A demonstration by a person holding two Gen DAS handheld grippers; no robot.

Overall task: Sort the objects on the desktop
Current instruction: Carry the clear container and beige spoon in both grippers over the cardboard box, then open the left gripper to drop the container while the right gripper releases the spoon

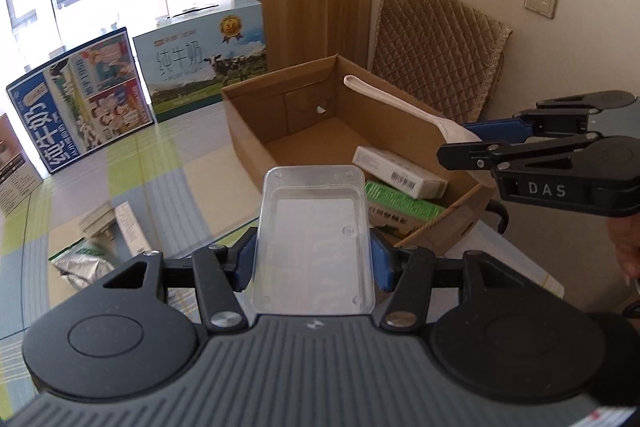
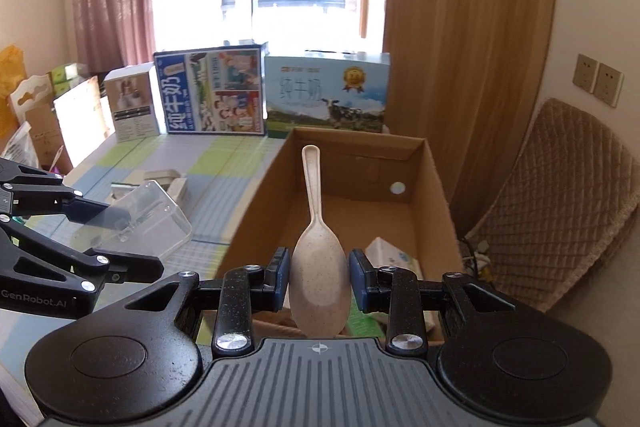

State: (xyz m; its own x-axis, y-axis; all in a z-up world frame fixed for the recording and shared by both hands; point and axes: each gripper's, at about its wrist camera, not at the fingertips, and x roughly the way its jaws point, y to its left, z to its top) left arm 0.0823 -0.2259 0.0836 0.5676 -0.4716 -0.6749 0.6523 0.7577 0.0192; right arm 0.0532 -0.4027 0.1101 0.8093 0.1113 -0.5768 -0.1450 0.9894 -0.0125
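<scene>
My left gripper [image 1: 314, 263] is shut on a clear plastic box [image 1: 314, 235], held above the table just short of the open cardboard box [image 1: 256, 143]. From the right wrist view the same clear plastic box [image 2: 148, 219] shows at the left, between the left gripper's fingers [image 2: 112, 215]. My right gripper [image 2: 319, 279] is shut on the bowl of a beige rice spoon [image 2: 318, 267], whose handle points away over the cardboard box [image 2: 436, 195]. In the left wrist view the right gripper [image 1: 472, 143] holds the spoon [image 1: 384, 95] over the box's right wall. A white carton [image 1: 400, 171] and a green carton [image 1: 400, 207] lie inside.
Two milk cartons [image 1: 84, 99] [image 1: 208, 67] stand along the table's far edge. A silver pouch [image 1: 78, 267] and a small white box [image 1: 128, 227] lie on the checked tablecloth [image 1: 160, 167]. A quilted chair back [image 1: 436, 51] stands behind the cardboard box, by the wall.
</scene>
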